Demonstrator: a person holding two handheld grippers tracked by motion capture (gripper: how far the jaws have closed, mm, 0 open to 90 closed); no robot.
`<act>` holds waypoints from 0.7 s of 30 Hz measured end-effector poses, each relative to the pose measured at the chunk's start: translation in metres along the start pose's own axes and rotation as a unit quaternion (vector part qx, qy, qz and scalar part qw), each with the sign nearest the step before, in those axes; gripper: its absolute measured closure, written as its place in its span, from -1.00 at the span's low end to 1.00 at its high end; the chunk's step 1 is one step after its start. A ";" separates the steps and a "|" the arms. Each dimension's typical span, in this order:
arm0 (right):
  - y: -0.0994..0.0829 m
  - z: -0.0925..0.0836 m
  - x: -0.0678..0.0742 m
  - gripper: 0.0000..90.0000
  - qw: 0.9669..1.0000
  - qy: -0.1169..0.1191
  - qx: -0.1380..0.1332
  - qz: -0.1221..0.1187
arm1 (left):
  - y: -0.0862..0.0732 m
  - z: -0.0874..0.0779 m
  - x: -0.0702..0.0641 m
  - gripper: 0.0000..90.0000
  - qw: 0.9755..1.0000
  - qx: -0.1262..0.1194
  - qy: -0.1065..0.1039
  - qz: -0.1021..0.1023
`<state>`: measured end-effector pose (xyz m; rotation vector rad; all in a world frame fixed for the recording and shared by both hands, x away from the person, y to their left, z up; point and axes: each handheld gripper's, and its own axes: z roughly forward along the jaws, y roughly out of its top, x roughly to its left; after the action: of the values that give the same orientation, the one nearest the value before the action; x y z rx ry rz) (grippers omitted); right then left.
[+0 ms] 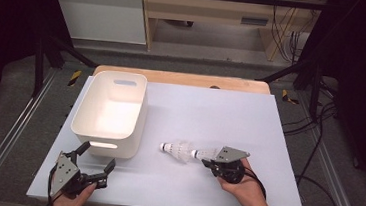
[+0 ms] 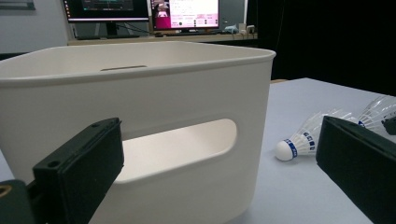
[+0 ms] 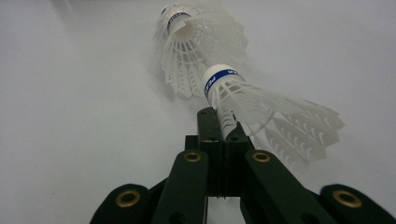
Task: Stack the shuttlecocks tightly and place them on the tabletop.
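Two white feather shuttlecocks with blue-banded corks are on the pale table sheet (image 1: 220,111). One shuttlecock (image 1: 177,149) (image 3: 196,37) (image 2: 303,140) lies on its side, cork pointing left. Just right of it is the second shuttlecock (image 1: 203,153) (image 3: 261,105) (image 2: 380,109), whose feather skirt is pinched by my right gripper (image 1: 209,161) (image 3: 219,126), jaws shut on it, low over the sheet. My left gripper (image 1: 97,157) (image 2: 219,154) rests near the front left edge, open, with nothing between its jaws. It faces the handle slot of a white plastic bin (image 1: 81,124) (image 2: 187,84).
The bin stands empty on the left half of the sheet. A wooden tabletop edge (image 1: 183,78) shows behind the sheet. Black frame bars (image 1: 50,46) and cables (image 1: 318,145) flank the table. Monitors (image 2: 187,14) stand far behind the bin.
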<state>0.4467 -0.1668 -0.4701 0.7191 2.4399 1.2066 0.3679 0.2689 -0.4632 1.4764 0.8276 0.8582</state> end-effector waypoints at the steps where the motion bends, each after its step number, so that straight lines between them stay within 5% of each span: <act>1: 0.000 0.000 0.001 1.00 1.000 0.001 0.002 -0.002 | 0.000 0.000 0.000 -0.98 1.000 0.001 -0.001 0.001; 21: 0.013 0.014 0.006 1.00 1.000 0.004 0.015 -0.022 | 0.001 -0.002 0.001 -0.98 1.000 -0.005 0.002 -0.003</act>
<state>0.4522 -0.1477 -0.4682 0.6674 2.4708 1.1613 0.3671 0.2709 -0.4622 1.4635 0.8292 0.8591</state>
